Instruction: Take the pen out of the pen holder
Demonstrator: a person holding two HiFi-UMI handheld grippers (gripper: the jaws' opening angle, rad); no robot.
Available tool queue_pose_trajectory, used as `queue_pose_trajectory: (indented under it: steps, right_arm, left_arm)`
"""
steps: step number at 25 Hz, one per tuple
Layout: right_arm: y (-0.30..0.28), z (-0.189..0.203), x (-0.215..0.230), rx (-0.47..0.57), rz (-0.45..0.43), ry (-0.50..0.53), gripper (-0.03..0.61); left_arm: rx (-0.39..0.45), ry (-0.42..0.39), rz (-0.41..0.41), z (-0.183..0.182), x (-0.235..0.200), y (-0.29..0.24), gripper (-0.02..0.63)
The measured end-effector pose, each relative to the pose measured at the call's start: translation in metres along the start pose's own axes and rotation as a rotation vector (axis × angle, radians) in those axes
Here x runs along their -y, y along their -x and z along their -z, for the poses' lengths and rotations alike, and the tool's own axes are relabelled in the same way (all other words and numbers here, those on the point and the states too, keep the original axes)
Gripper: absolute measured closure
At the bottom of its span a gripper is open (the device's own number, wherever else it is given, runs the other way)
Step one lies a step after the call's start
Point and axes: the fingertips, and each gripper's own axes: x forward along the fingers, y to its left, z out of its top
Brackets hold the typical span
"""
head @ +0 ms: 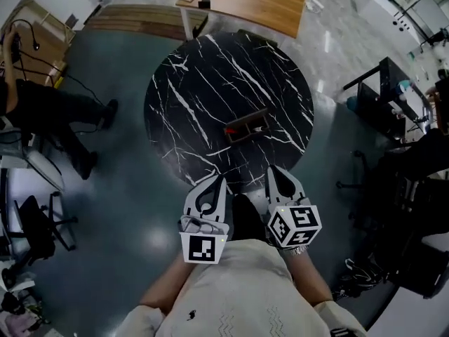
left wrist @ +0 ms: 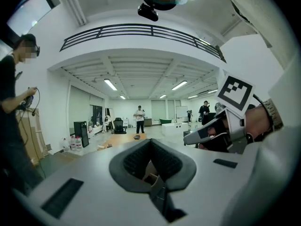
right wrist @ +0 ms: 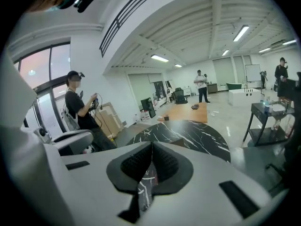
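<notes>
Nearest, L gripper (head: 219, 180) & R gripper (head: 274, 169) sit side by side at the near edge of the round black marble table (head: 196, 83), both w/ jaws closed together on nothing, tips aimed toward the table centre. Just past them, right of centre on the tabletop, is the pen holder (head: 245, 123): a dark brown oblong box, long axis running lower-left to upper-right in head view. A red item (head: 230, 129) is at its left end & a white item (head: 259, 128) toward its right, both too small to tell which way they point.
</notes>
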Motion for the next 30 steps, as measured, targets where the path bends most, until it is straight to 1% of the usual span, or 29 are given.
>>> queue_pose_trajectory:
  steps: [2,5,9,10,12,13,14,15,16,17,18,21,23,26,27,29,30]
  right_arm:
    - [-0.029,-0.001,0.020,-0.055,0.003,0.040,0.560]
    - [-0.068,0.002,0.043,-0.137,-0.035,0.093,0.560]
    - [-0.108,0.004,0.070,-0.195,-0.059,0.167,0.560]
    - [-0.116,0.006,0.076,-0.208,-0.062,0.175,0.558]
    - [-0.133,0.013,0.086,-0.242,-0.073,0.184,0.558]
    - [-0.141,0.018,0.091,-0.266,-0.078,0.186,0.555]
    - [-0.149,0.024,0.096,-0.294,-0.084,0.187,0.530]
    - [-0.157,0.030,0.101,-0.322,-0.090,0.189,0.484]
    - [-0.164,0.036,0.105,-0.348,-0.095,0.192,0.469]
    - [-0.171,0.042,0.109,-0.373,-0.100,0.198,0.460]
    - [-0.176,0.049,0.112,-0.395,-0.107,0.205,0.454]
    - [-0.188,0.063,0.113,-0.444,-0.152,0.213,0.451]
    - [-0.196,0.070,0.111,-0.474,-0.183,0.221,0.451]
    - [-0.206,0.082,0.112,-0.511,-0.193,0.248,0.451]
    - [-0.210,0.086,0.112,-0.517,-0.184,0.252,0.451]
    - [-0.218,0.089,0.116,-0.508,-0.153,0.245,0.451]
    - [-0.221,0.089,0.117,-0.502,-0.140,0.244,0.453]
  left_arm:
    - [-0.013,0.000,-0.026,0.001,-0.002,-0.022,0.603]
    - [-0.046,0.022,-0.060,0.002,-0.006,-0.050,0.603]
    - [-0.089,0.034,-0.099,0.005,-0.009,-0.080,0.603]
    - [-0.095,0.050,-0.116,0.005,-0.011,-0.086,0.603]
    - [-0.107,0.105,-0.162,0.008,-0.015,-0.095,0.603]
    - [-0.123,0.111,-0.173,0.010,-0.015,-0.098,0.603]
    - [-0.129,0.141,-0.194,0.012,-0.016,-0.102,0.603]
    - [-0.119,0.211,-0.233,0.013,-0.017,-0.105,0.603]
    - [-0.109,0.274,-0.269,0.015,-0.018,-0.108,0.603]
    - [-0.111,0.304,-0.287,0.017,-0.017,-0.111,0.603]
    - [-0.123,0.311,-0.294,0.020,-0.016,-0.114,0.603]
    - [-0.164,0.292,-0.297,0.027,-0.013,-0.122,0.603]
    - [-0.166,0.295,-0.311,0.029,-0.012,-0.129,0.603]
    - [-0.184,0.306,-0.320,0.032,-0.006,-0.134,0.603]
    - [-0.208,0.278,-0.304,0.035,-0.004,-0.134,0.603]
    - [-0.274,0.164,-0.243,0.040,-0.001,-0.132,0.603]
    - [-0.275,0.156,-0.246,0.041,-0.002,-0.131,0.603]
